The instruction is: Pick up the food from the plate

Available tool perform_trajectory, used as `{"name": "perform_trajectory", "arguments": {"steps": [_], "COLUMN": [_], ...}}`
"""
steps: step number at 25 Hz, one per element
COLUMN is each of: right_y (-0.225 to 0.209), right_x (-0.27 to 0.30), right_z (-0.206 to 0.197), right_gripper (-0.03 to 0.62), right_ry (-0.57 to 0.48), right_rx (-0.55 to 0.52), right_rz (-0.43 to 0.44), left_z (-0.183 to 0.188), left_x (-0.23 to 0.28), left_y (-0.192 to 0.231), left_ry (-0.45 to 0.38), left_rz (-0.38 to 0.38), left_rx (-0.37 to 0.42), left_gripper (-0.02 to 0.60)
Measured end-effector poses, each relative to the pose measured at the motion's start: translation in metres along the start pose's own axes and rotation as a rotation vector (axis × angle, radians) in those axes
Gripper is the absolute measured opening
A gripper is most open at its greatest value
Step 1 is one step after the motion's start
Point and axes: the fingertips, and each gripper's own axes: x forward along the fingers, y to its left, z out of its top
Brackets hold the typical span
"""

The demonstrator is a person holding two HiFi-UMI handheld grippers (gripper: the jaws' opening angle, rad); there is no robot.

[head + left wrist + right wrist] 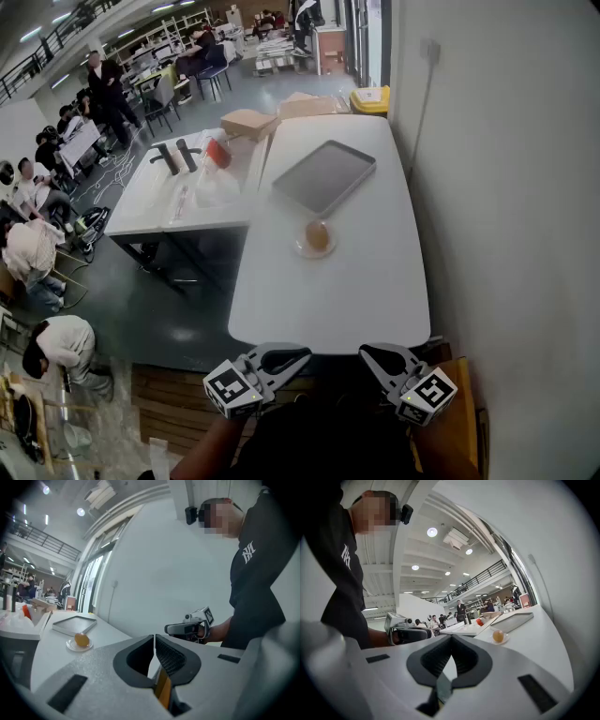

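A round orange-brown piece of food (pixel 317 234) lies on a small clear plate (pixel 302 249) in the middle of the white table (pixel 356 291). Both grippers hover at the table's near edge, well short of the plate. My left gripper (pixel 302 355) is shut with nothing in it, its jaws meeting at the tips (pixel 154 638). My right gripper (pixel 367 353) is shut and empty as well (pixel 450 639). The food (pixel 81 640) appears far off to the left in the left gripper view, and the food (pixel 498 636) appears off to the right in the right gripper view.
A grey metal tray (pixel 324 175) lies beyond the plate. A white wall (pixel 506 187) runs along the table's right side. A second table (pixel 183 192) on the left carries bags, dark tools and a cardboard box (pixel 246 122). People sit and stand further left.
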Motion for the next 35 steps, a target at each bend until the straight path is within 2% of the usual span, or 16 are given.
{"name": "perform_trajectory", "arguments": {"steps": [4, 10, 13, 22, 28, 35], "right_y": [-0.007, -0.016, -0.020, -0.031, -0.037, -0.040], "right_x": [-0.003, -0.017, -0.023, -0.027, -0.015, 0.021], "right_z": [-0.001, -0.002, 0.005, -0.006, -0.004, 0.000], "right_gripper": [0.002, 0.002, 0.002, 0.002, 0.002, 0.002], "right_ry": [0.003, 0.017, -0.002, 0.014, -0.004, 0.026], "right_rx": [-0.012, -0.022, -0.041, -0.062, -0.051, -0.069], "right_rz": [0.017, 0.035, 0.056, 0.064, 0.046, 0.023], "left_z": [0.010, -0.002, 0.000, -0.013, -0.007, -0.021], "left_x": [0.009, 0.015, 0.019, 0.000, -0.023, -0.034], "left_y": [-0.002, -0.017, -0.026, -0.029, -0.015, 0.024], "left_ry": [-0.023, 0.000, -0.016, 0.004, -0.008, -0.023], "left_rz": [0.027, 0.041, 0.042, 0.098, 0.147, 0.131], "left_rx": [-0.027, -0.050, -0.044, -0.066, -0.059, -0.063], "left_gripper": [0.008, 0.008, 0.008, 0.009, 0.008, 0.008]}}
